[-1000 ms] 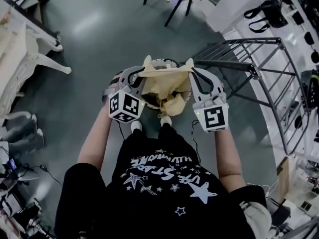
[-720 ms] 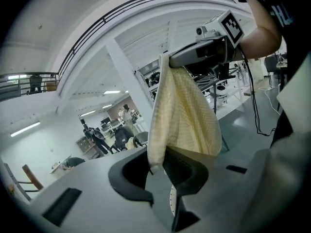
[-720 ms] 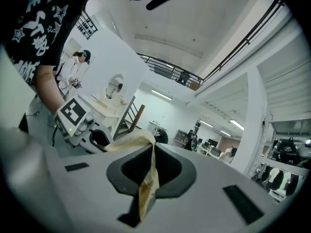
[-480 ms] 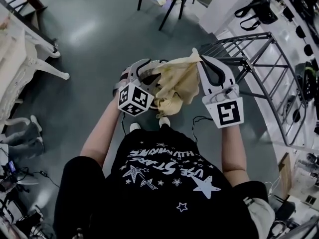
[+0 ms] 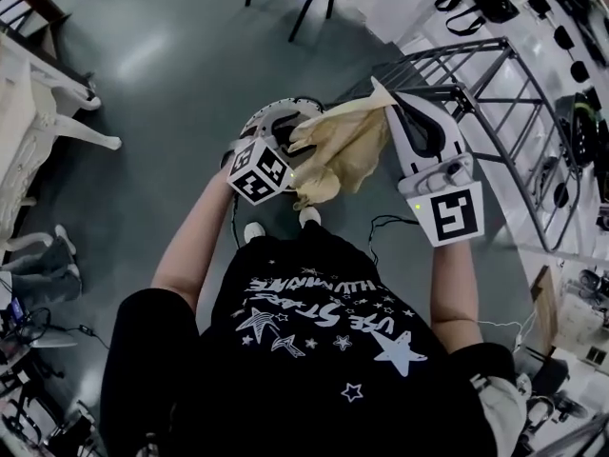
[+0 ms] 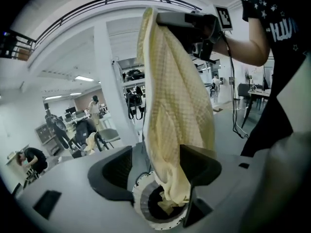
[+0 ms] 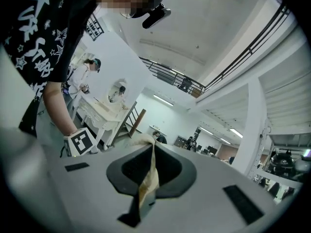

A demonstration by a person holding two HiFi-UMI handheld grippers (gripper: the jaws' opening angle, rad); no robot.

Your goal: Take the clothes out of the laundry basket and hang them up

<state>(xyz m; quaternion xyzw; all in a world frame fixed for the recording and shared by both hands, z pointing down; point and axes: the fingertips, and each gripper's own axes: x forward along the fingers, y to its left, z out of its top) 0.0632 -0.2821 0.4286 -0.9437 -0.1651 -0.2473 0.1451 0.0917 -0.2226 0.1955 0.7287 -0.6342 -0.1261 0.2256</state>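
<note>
Right gripper pinches the yellow garment up so it unfurls; left gripper has just been opening, cloth loose between its jaws.

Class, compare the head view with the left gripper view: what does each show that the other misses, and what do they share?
Head view only: the grey drying rack and the person's white shoes. Left gripper view only: how the left gripper stands, its jaws apart after just opening, with the yellow garment hanging unclamped between them; also people at desks in the background. Both: the yellow garment, the right gripper shut on its top corner, and the laundry basket below.
</note>
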